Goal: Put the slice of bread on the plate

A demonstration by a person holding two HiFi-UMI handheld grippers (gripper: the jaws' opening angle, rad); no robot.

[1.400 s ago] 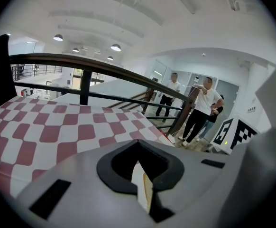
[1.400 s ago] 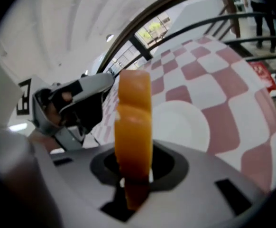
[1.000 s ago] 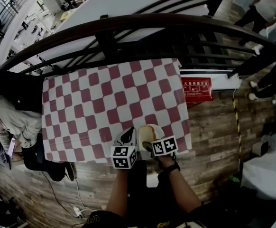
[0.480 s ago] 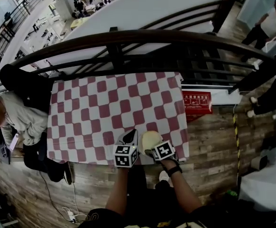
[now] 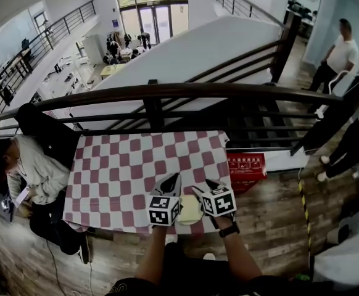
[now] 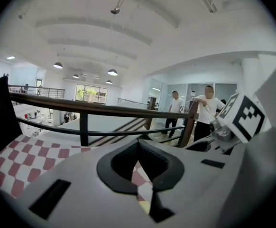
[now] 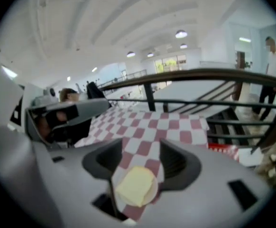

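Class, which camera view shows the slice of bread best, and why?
The right gripper view: the slice of bread lies whole on the plate, unobstructed. The head view shows it small and partly covered; the left gripper view shows only a yellow sliver.

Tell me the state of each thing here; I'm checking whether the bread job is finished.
slice of bread: lying flat on the plate
plate: on the checked tablecloth, holding the bread
left gripper: jaws together, empty
right gripper: jaws apart, just been closing, nothing between them
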